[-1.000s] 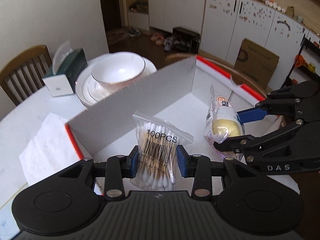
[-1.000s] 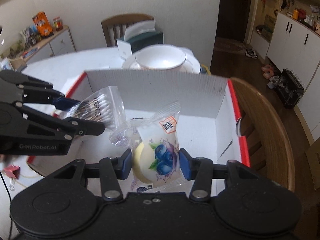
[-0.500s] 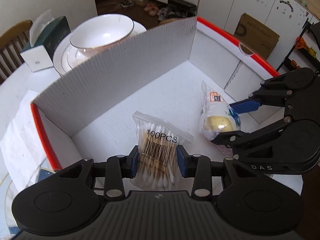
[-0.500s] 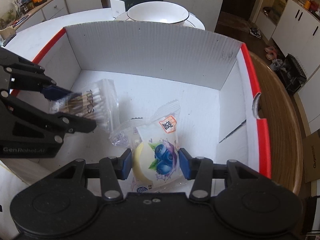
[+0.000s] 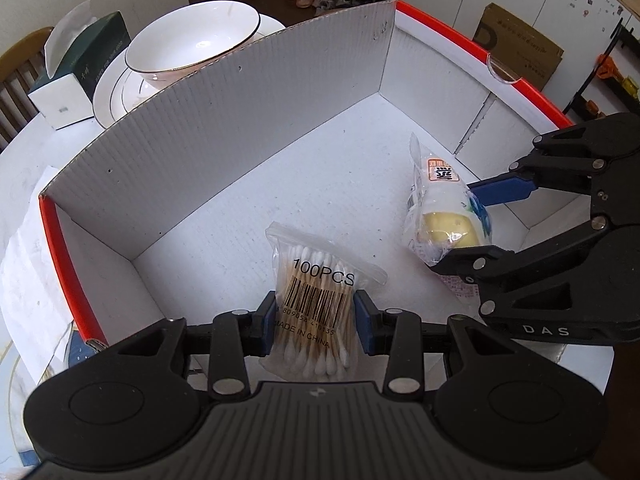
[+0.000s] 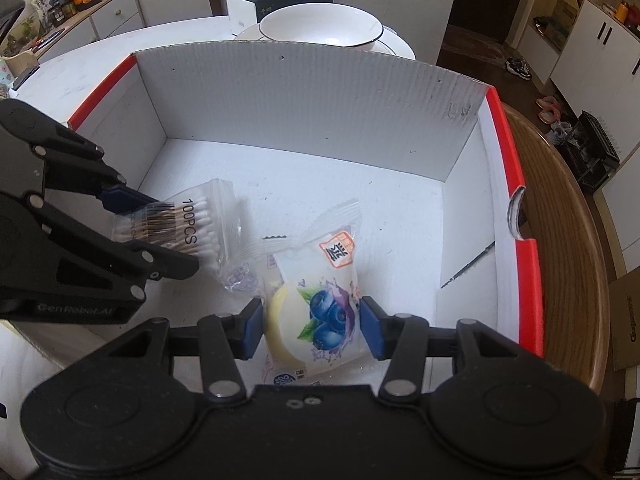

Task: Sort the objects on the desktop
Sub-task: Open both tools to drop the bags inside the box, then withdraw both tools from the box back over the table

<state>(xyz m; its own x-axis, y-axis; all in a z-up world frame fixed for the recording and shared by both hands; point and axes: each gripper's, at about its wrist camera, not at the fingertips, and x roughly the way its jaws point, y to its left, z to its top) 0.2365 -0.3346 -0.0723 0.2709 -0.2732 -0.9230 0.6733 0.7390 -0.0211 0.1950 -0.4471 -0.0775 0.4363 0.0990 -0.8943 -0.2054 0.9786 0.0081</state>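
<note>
The white cardboard box (image 5: 224,152) with red rims sits on a white table (image 6: 88,60); behind its far wall stand a white bowl (image 5: 192,46) on plates and a tissue box (image 5: 76,68). Inside the box, the left gripper (image 5: 315,316) pinches the cotton swab bag (image 5: 316,300) tightly. Beside it, the right gripper (image 6: 312,330) has just been easing wider, the blueberry snack packet (image 6: 316,312) between its pads, which still touch it

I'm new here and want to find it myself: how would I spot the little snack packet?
Look inside the white cardboard box with red edges on the table. Two packets hang over its floor; the snack packet, between the right gripper pads, shows blueberries and a yellow cake, unlike the clear cotton swab bag marked 100PCS.
</note>
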